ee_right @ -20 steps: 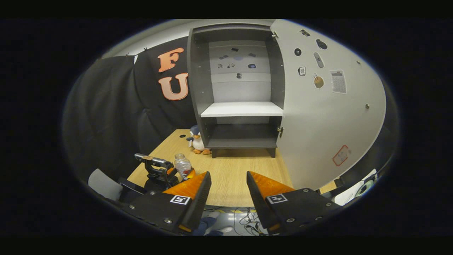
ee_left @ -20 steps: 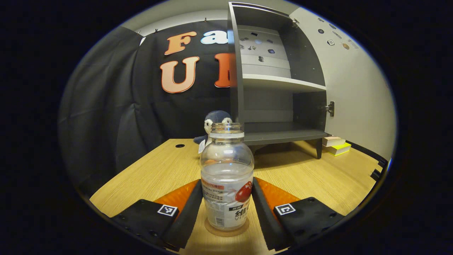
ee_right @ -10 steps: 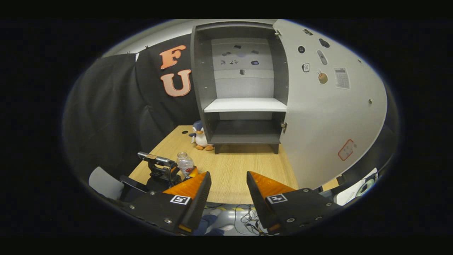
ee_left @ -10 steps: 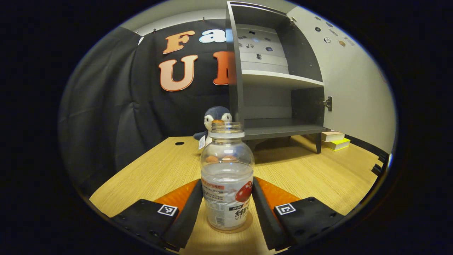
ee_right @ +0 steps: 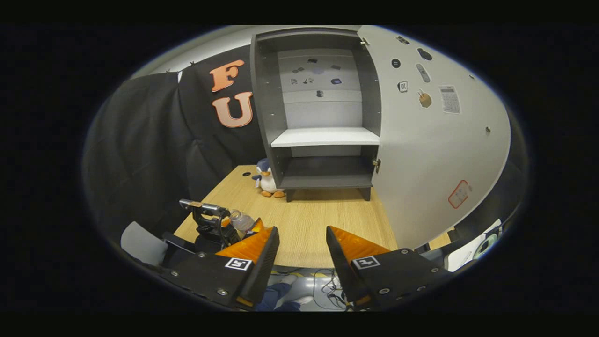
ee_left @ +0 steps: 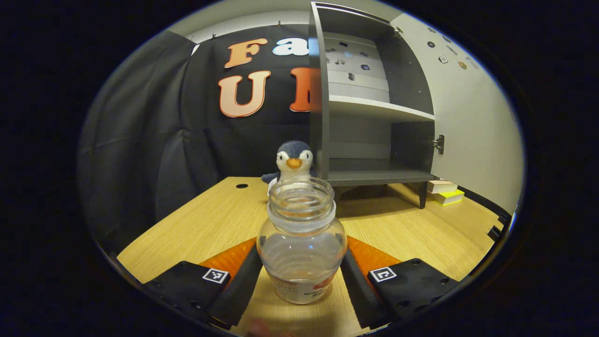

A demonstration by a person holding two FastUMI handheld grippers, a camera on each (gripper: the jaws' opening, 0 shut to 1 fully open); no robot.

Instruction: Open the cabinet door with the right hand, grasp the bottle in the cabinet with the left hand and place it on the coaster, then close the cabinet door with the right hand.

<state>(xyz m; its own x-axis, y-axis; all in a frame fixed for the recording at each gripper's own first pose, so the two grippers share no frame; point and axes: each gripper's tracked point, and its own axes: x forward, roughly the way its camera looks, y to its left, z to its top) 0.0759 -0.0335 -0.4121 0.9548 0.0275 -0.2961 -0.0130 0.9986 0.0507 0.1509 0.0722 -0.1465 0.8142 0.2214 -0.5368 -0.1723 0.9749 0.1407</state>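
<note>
1. My left gripper [ee_left: 299,281], bottom centre of the left gripper view: both fingers press the sides of the bottle [ee_left: 302,243]. One bottle, no cap, tipped toward the camera, so I look into its mouth.
2. I can't make out the coaster under the bottle. Whether the base sits on it or hangs just above the table [ee_left: 196,229], I can't tell.
3. My right gripper [ee_right: 299,262], bottom centre of the right gripper view: fingers apart, nothing between them, hanging near the table's front edge. The left gripper with the bottle shows at its lower left.
4. Step, as I judge it: placing the bottle. Next move calls for righting it, seating it flat, then letting go.
5. Mid frame: one penguin toy [ee_left: 293,161] beside the cabinet's left foot.
6. Far: one cabinet [ee_right: 323,112], two compartments, both bare. One cabinet door [ee_right: 435,140] swung wide at right. Closing is for the right gripper.
</note>
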